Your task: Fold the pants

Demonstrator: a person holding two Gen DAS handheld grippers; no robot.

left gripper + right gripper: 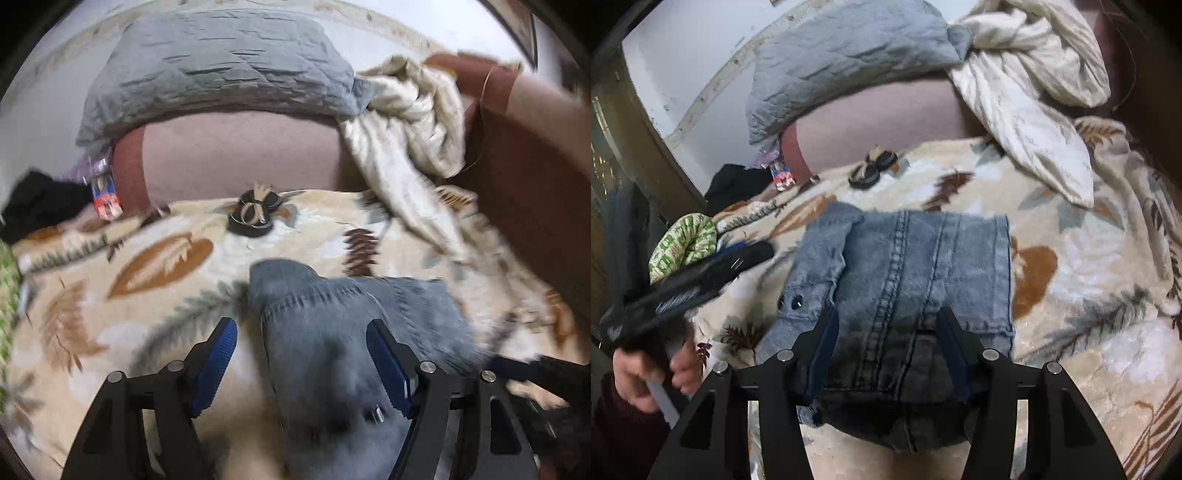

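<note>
Pants (901, 266) lie folded between both parted claws (886, 325) (301, 332), seemingly ungripped.

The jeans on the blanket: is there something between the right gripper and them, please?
Nothing visible stands between them. The right gripper hangs directly over the folded jeans, its jaws apart with denim below them. The left gripper is off to the side, over the leaf-patterned blanket.

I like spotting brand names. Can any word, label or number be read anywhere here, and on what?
None can be read.
Red, white and blue packet beside the grey pillow: print too blurred.
Green-and-white printed cloth: marks too small to tell.
Jeans: no label visible, only rivets.
</note>
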